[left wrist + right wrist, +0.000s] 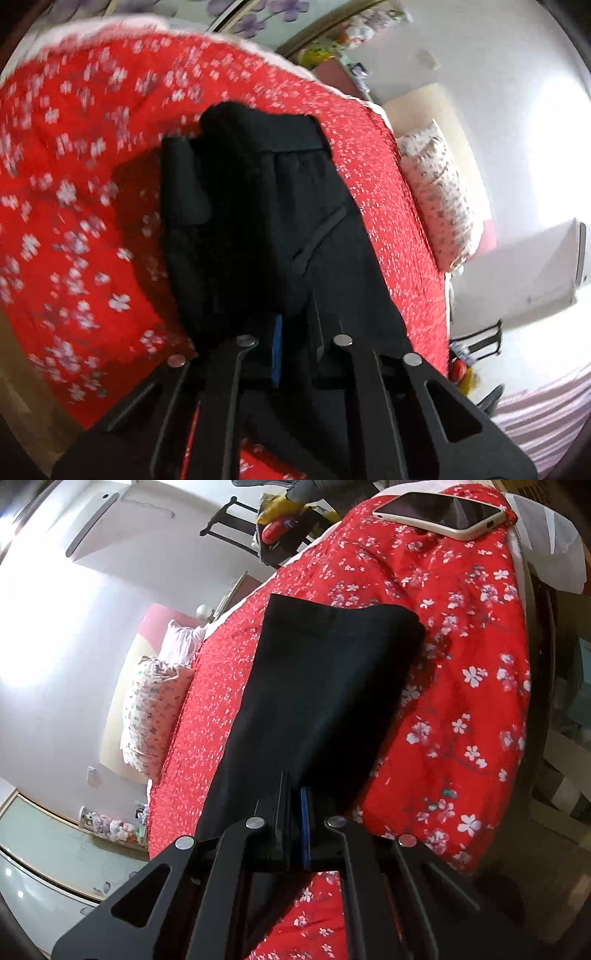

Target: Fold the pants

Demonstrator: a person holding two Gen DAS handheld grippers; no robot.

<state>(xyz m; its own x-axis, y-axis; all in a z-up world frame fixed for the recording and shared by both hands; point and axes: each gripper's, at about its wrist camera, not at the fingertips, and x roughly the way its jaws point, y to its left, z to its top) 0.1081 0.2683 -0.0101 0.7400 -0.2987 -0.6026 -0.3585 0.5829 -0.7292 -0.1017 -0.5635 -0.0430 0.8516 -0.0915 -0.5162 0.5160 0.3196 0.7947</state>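
Note:
Black pants [266, 221] lie on a red flowered bedspread [74, 184], partly lifted. In the left wrist view the cloth runs from my left gripper [291, 332] up to the waistband, with a bunched fold at the far end. My left gripper is shut on the pants. In the right wrist view the pants [325, 686] stretch away from my right gripper [295, 805], which is shut on their near edge. The far hem lies flat on the bedspread [461, 701].
A phone [439, 513] lies on the bedspread at the far corner. Flowered pillows [151, 716] sit at the head of the bed against a white wall; they also show in the left wrist view [439, 199]. A dark chair [236, 528] with clutter stands beyond the bed.

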